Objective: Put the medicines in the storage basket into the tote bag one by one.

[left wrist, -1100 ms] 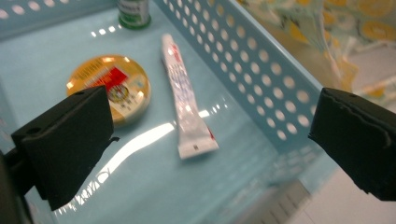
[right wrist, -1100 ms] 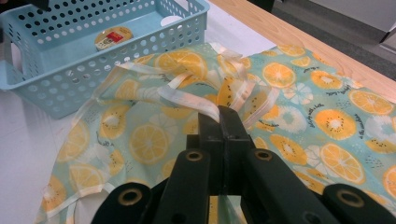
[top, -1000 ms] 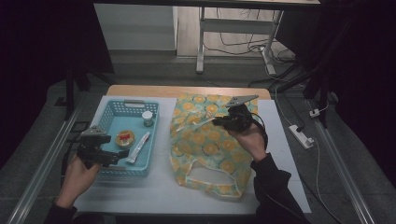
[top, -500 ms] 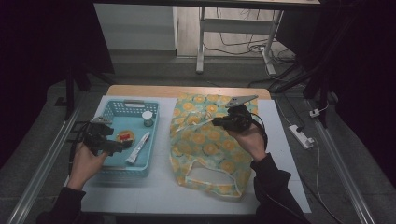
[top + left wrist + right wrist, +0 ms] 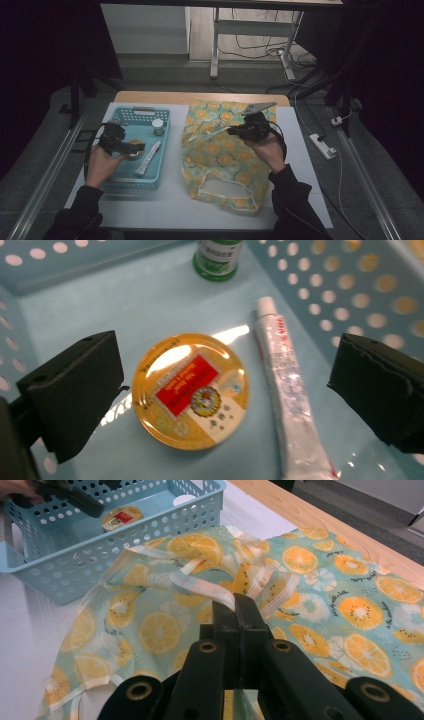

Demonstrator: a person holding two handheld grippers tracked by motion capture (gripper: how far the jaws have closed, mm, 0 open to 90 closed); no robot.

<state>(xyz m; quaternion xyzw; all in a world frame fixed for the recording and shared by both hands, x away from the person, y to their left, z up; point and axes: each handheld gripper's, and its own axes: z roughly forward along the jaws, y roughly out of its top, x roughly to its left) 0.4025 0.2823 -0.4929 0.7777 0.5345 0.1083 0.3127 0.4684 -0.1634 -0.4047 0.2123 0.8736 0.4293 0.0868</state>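
Observation:
A light blue basket (image 5: 120,181) stands on the table's left part and holds a round yellow tin with a red label (image 5: 191,390), a white tube (image 5: 287,400) and a small green bottle (image 5: 218,257). My left gripper (image 5: 227,390) is open low inside the basket (image 5: 125,295), one jaw left of the tin, the other right of the tube. An orange-print fabric bag (image 5: 220,152) lies flat to the right of the basket. My right gripper (image 5: 235,602) is shut on a pale strap of the bag (image 5: 310,610), lifting it slightly. In the high view the left gripper (image 5: 136,147) is above the tin and the right gripper (image 5: 234,131) over the bag's upper half.
A white mat (image 5: 150,205) covers the wooden table (image 5: 150,96). A power strip (image 5: 322,146) lies on the floor at the right. A metal rail (image 5: 45,175) runs along the left side. The basket's wall (image 5: 125,535) stands close to the bag's left edge.
My left gripper has moved forward and right from the basket's near left corner to above the tin. The right gripper has kept its hold on the bag strap without moving.

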